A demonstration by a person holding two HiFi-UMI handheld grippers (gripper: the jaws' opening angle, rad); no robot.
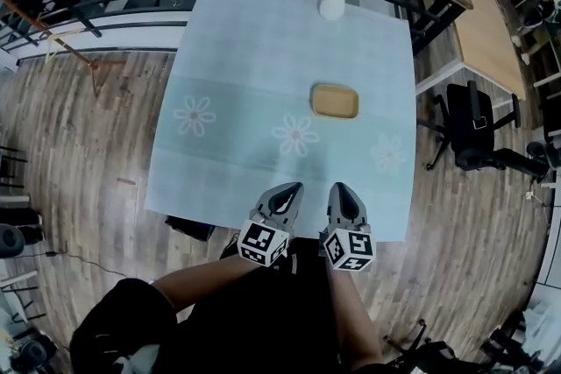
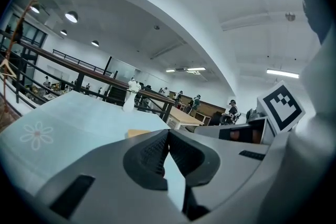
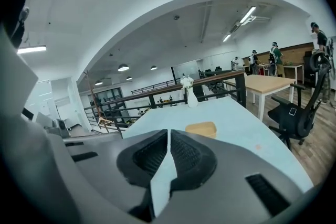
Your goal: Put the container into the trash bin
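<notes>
Container (image 1: 334,101), a shallow tan tray, lies just right of centre frame on the pale blue worktop (image 1: 237,57), below a white vase (image 1: 332,4) at the top edge. My left tool (image 1: 287,191) and right tool (image 1: 344,192) hang side by side at the worktop's lower edge, well apart from it. Both are pressed together on nothing.

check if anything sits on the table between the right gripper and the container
Nothing visible does. Only bare tablecloth lies between the right gripper and the container; the vase stands beyond the container, at the far edge.
</notes>
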